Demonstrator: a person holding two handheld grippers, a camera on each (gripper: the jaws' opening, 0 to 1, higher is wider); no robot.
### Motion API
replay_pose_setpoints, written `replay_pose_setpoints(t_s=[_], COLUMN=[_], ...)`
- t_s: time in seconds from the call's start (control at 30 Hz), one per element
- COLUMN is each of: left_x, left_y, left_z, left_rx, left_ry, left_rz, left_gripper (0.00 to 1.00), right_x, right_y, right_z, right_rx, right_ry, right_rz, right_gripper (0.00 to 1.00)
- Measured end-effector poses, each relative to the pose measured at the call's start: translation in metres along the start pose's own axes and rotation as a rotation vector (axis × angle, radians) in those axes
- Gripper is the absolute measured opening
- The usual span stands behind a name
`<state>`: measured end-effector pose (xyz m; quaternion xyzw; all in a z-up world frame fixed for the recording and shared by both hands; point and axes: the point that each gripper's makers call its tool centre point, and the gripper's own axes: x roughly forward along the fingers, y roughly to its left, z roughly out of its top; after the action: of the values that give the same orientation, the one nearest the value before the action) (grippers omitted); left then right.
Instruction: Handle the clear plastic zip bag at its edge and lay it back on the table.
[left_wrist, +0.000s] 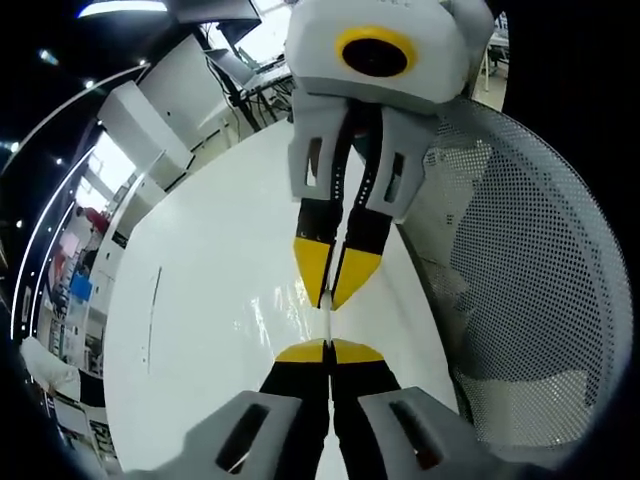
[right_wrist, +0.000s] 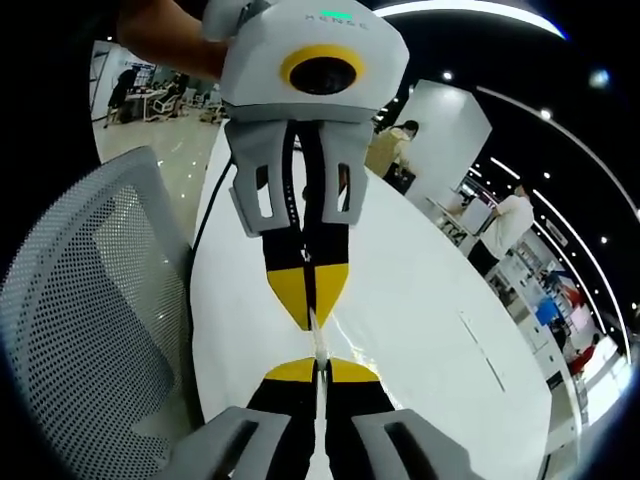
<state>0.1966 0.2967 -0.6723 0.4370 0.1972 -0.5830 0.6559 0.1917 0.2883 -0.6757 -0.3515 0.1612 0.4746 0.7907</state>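
Observation:
The clear plastic zip bag (left_wrist: 327, 322) is stretched edge-on above the white table (left_wrist: 210, 300) between my two grippers, which face each other tip to tip. In the left gripper view, my left gripper (left_wrist: 328, 349) rises from the bottom, shut on the bag's edge. The right gripper (left_wrist: 330, 296) comes down from the top, its yellow tips also pinched on the bag. In the right gripper view, my right gripper (right_wrist: 318, 369) holds the bag (right_wrist: 318, 344) from below, and the left gripper (right_wrist: 311, 318) clamps it from above. Most of the film is hard to make out.
A white mesh office chair (left_wrist: 540, 270) (right_wrist: 90, 300) stands close against the table's edge beside the grippers. The white table (right_wrist: 420, 320) stretches away, with a thin dark line marked on it. People (right_wrist: 505, 225) and office desks are in the background.

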Motion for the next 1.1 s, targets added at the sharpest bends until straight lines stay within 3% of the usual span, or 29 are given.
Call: replay_pose_setpoints(t_s=[1.1], left_x=[-0.0017], left_y=[0.0012], left_z=[-0.0005], left_rx=[-0.008], left_ry=[-0.001], left_rz=[0.008], left_gripper=[0.0], right_x=[-0.001], right_y=[-0.002], right_z=[-0.0054], right_rx=[0.019], right_ry=[0.002], right_rz=[-0.008], right_gripper=[0.0])
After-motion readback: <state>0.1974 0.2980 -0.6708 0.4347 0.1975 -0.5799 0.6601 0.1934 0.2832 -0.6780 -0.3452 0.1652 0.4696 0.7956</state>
